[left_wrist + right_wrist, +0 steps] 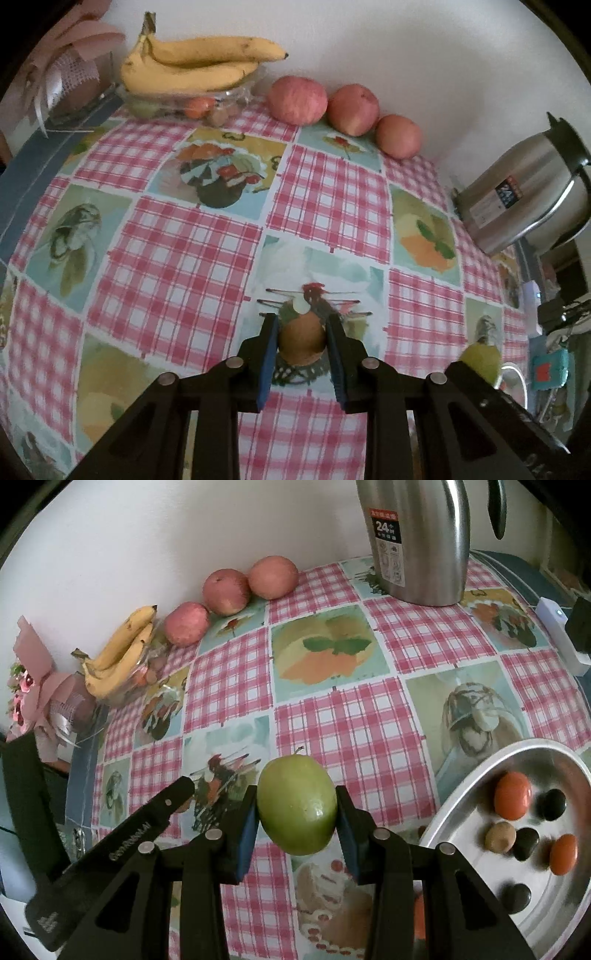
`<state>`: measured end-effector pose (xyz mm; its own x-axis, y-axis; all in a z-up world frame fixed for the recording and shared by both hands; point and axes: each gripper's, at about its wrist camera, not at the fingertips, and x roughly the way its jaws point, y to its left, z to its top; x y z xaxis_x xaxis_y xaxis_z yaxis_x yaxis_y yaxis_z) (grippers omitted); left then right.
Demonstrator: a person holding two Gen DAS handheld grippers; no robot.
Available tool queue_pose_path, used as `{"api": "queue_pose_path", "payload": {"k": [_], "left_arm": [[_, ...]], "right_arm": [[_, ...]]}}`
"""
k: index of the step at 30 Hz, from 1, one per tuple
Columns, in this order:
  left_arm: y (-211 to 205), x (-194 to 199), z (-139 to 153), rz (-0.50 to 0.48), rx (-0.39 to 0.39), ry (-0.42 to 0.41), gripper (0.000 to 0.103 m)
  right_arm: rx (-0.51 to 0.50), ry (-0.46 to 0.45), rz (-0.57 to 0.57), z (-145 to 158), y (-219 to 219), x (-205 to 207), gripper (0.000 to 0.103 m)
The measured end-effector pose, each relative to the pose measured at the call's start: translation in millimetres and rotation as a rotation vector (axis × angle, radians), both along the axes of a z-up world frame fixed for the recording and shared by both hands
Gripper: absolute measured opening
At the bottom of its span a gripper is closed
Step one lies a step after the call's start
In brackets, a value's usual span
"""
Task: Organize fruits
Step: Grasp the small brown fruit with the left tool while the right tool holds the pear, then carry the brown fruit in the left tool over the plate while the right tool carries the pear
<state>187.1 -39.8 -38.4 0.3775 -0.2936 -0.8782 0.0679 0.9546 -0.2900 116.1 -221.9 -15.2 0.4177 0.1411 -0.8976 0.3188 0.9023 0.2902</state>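
My left gripper (301, 334) is shut on a small brown round fruit (301, 341), held just over the checked tablecloth (177, 258). My right gripper (297, 814) is shut on a green apple (297, 805) with a short stem, held above the cloth. That green apple (480, 360) and the right gripper's body show low on the right in the left wrist view. The left gripper's finger (162, 805) pokes in at the lower left of the right wrist view. Three red apples (297, 99) (352, 109) (399, 134) line the back wall. Bananas (192, 64) lie on a clear bowl (236, 92).
A steel thermos jug (417, 542) stands at the back right. A metal tray (461, 812) at the right front holds several orange, dark and tan smooth pieces (512, 799). A pink bouquet (40, 686) and a white device (557, 635) sit at the table's sides.
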Motion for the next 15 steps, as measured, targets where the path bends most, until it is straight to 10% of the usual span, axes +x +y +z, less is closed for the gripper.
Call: {"api": "queue_pose_path", "payload": {"k": [15], "left_arm": [[-2.1, -54.8, 50.0, -0.011, -0.038, -0.043, 0.028]], "right_arm": [[-0.024, -0.023, 0.005, 22.1, 0.7, -50.3, 0.041]]}}
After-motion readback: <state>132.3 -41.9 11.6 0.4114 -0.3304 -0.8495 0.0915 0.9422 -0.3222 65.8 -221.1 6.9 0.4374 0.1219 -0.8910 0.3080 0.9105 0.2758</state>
